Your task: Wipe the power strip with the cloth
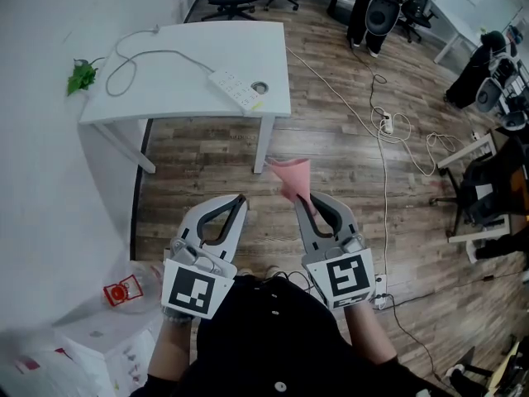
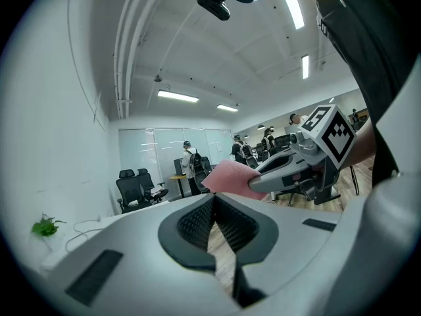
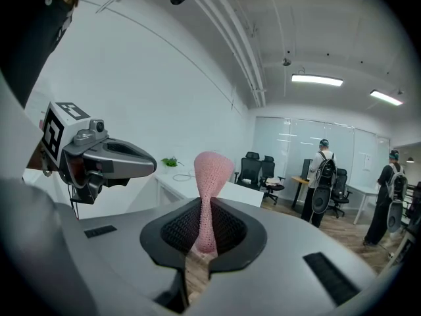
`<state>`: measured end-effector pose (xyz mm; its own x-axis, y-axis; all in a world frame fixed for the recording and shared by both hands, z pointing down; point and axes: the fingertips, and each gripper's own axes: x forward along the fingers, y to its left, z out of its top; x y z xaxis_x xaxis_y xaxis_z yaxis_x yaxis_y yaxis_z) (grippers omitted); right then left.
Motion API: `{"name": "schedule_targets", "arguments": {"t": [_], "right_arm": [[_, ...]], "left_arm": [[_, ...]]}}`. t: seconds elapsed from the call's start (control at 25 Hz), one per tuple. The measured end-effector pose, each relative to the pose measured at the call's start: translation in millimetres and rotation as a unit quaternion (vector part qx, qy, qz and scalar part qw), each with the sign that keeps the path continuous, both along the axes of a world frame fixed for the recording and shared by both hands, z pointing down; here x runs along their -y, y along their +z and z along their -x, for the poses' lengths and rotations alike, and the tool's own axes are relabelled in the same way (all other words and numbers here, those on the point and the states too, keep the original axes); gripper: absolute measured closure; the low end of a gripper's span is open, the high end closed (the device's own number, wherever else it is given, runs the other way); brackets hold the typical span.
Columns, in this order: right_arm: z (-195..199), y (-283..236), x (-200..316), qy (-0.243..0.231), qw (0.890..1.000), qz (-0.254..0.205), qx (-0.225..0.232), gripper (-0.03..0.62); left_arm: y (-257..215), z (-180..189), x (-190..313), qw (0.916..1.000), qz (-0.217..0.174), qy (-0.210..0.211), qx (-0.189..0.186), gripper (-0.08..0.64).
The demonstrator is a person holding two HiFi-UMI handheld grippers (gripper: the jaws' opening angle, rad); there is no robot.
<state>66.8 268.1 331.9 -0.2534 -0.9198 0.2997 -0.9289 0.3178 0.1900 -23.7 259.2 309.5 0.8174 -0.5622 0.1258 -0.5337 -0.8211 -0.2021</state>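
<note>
Pink cloth (image 1: 291, 176) stands pinched between the jaws of our right gripper (image 1: 302, 198), its free end fanning out past the tips. Our left gripper (image 1: 241, 197) is clenched on nothing, pads meeting. We hold both over the wooden floor (image 1: 347, 164), well apart from the white table (image 1: 173, 77), where the power strip (image 1: 235, 89) lies near the front edge. At our left a white box (image 1: 99, 341) carries a red-marked item (image 1: 121, 292); its contents we cannot tell.
</note>
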Motion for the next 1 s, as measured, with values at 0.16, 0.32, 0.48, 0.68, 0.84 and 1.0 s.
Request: {"name": "schedule_targets", "arguments": {"t": [0.16,0.32,0.48,0.68,0.84,1.0], "right_arm": [[6.6,-2.8,2.7,0.007,1.0,-0.003,-0.002,0.541],[13.6,-4.9,2.9,0.014,1.0,-0.006,-0.004,0.541],[21.5,-2.1,3.8,0.017,1.0,-0.005,-0.013,0.541],[29.9,-4.6,3.8,0.029,0.999,-0.009,-0.013,0.541],[32.9,-7.3,4.7,0.036,0.999,-0.012,-0.015,0.541],[35.1,-2.9,1.6,0.04,0.999,-0.008,-0.018,0.541]], "left_arm": [[-0.1,9.1,3.2,1.0,0.002,0.003,-0.002,0.546],[-0.2,16.8,4.1,1.0,-0.002,0.009,-0.002,0.546],[0.3,27.4,5.9,0.9999,-0.005,0.012,-0.007,0.546],[0.2,37.7,8.9,0.9998,-0.004,0.016,-0.013,0.546],[-1.6,41.9,10.2,0.9996,-0.009,0.022,-0.014,0.546],[3.3,48.4,11.1,0.9997,-0.005,0.022,-0.008,0.546]]}}
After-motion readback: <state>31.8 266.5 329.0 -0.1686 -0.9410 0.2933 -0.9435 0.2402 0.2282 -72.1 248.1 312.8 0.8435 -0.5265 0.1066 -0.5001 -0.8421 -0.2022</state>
